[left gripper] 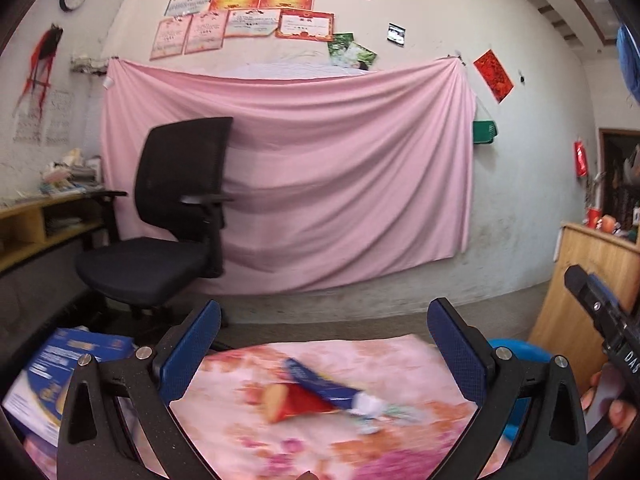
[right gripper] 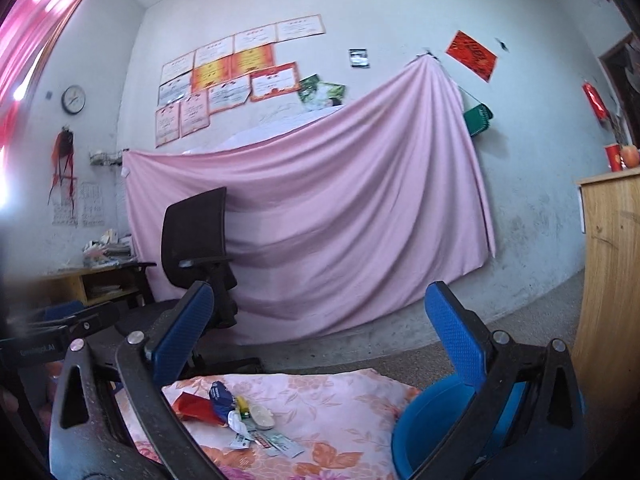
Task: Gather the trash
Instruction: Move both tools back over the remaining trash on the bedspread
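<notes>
Your left gripper (left gripper: 324, 344) and right gripper (right gripper: 320, 328) both hover spread wide, empty. The heap of red, blue and white wrappers (right gripper: 236, 416) lies ahead-below on the pink floral cloth (right gripper: 340, 400). Round blue plastic bin (right gripper: 424, 420) sits just right of it; black mesh office chair (right gripper: 200, 248) stands beyond, nothing between.

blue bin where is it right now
In the right wrist view the blue bin sits low on the right, beside the floral cloth holding the trash pile, left of the wooden cabinet.

Home study rm: office chair (left gripper: 168, 216), certificates (left gripper: 248, 12) on wall, desk (left gripper: 44, 220).
</notes>
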`<action>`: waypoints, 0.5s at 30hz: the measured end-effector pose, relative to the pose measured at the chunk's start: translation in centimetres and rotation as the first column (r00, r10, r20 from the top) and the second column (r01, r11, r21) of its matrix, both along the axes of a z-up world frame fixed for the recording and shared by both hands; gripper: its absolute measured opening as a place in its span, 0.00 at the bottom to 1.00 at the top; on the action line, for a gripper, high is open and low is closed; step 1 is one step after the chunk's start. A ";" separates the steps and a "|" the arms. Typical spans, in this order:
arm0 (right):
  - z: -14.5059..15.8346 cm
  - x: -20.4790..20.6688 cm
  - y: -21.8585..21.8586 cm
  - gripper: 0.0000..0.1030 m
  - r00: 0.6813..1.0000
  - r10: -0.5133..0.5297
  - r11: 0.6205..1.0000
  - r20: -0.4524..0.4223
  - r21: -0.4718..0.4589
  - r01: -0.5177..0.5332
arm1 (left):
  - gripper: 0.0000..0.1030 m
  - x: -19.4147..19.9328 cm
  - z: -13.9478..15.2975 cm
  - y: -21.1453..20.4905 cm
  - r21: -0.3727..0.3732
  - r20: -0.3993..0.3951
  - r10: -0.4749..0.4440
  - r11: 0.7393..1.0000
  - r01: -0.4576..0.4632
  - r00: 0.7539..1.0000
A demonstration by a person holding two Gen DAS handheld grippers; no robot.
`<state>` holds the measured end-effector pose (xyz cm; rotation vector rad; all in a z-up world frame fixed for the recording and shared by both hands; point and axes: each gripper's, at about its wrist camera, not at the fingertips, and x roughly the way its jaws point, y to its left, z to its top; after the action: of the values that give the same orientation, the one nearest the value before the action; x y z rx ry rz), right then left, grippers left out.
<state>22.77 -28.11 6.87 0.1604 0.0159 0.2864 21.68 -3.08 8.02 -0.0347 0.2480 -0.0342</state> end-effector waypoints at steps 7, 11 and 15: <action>-1.8 2.5 3.5 1.00 0.995 0.041 0.996 -0.089 -0.081 -0.048 | 0.98 0.2 -4.2 3.4 0.030 -0.046 0.059 0.998 -0.058 0.997; -3.1 4.0 4.0 1.00 0.987 0.033 0.992 -0.160 -0.111 -0.052 | 0.98 1.4 -6.0 4.8 -0.005 -0.126 0.058 0.998 -0.059 0.990; -4.7 6.2 4.5 1.00 0.961 -0.006 0.987 -0.278 -0.158 -0.039 | 0.98 2.5 -7.5 5.0 0.019 -0.200 0.028 1.000 -0.025 0.979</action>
<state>28.96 -23.63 2.17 0.0374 0.3186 0.2763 24.22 1.90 0.48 -0.0249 0.4492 -0.0021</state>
